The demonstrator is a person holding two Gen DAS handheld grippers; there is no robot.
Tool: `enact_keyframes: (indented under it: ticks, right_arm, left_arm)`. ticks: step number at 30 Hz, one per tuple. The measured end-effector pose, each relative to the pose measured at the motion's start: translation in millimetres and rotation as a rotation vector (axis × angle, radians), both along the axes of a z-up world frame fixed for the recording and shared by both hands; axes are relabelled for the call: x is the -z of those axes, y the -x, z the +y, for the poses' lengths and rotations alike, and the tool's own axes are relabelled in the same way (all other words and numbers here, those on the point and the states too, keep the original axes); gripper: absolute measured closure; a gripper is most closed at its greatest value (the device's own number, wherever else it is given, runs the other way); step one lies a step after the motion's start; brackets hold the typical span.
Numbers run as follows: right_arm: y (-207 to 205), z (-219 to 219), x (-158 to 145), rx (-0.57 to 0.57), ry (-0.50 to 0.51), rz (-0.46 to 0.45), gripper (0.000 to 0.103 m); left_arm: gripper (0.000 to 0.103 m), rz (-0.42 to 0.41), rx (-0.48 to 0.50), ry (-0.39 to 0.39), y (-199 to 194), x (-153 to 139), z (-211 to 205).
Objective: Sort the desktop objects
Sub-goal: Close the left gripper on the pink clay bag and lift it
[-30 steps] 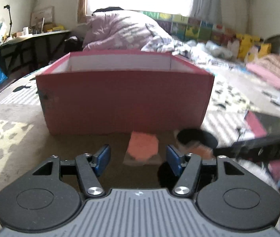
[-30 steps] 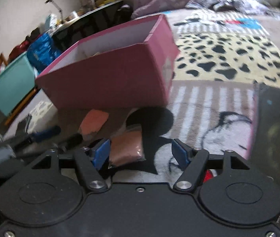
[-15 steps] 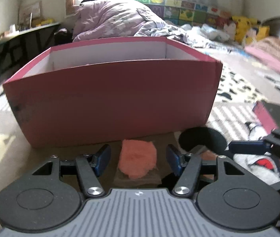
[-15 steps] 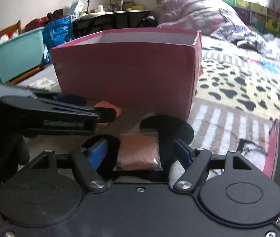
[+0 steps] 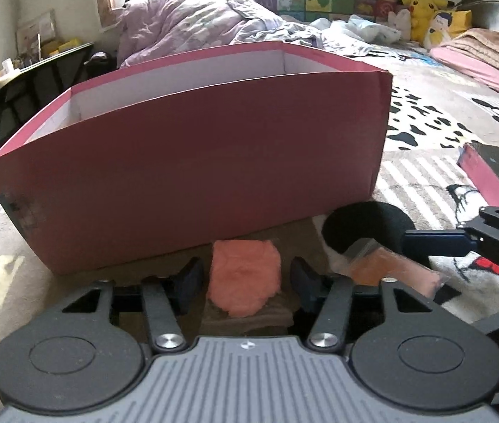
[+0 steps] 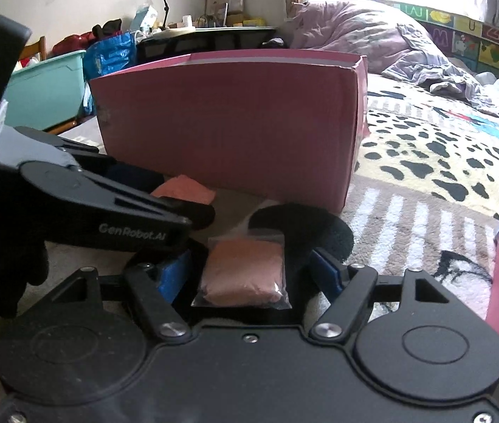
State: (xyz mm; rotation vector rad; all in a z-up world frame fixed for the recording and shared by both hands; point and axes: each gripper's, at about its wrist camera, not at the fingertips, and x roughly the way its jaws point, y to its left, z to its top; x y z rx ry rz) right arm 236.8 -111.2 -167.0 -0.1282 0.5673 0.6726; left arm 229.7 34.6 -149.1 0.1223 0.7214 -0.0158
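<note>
**Two pouches lined up, both claws wide: tips for that double grab**

You had the left gripper (image 5: 244, 280) released, its fingers either side of the orange pouch (image 5: 244, 287) at lower centre of the left view, just in front of the pink box (image 5: 193, 176). Your right gripper (image 6: 247, 275) was spread too, straddling the bagged pink powder (image 6: 244, 273) at lower centre of its view, not gripping yet. I'd say you needed to squeeze each bag mid-body, not by the slippery film edge. The box wall stood tall, so a clean lift mattered.
</note>
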Motion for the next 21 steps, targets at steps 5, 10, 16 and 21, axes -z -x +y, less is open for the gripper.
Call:
enact_keyframes:
  ticks: [5,10,16,21]
  right_arm:
    - [3,4,1,0.002,0.013,-0.013,0.028]
    - [2,6,2,0.001,0.021,-0.019,0.028]
    - [1,7,3,-0.003,0.023,-0.014,0.028]
    - [0,8,4,-0.003,0.027,-0.01,0.028]
  left_arm:
    - [0.062,0.019,-0.002,0.003,2,-2,-1]
    - [0.062,0.023,-0.015,0.001,9,-14,2]
    - [0.062,0.015,-0.044,0.021,24,-35,10]
    - [0.062,-0.007,-0.059,0.044,34,-60,15]
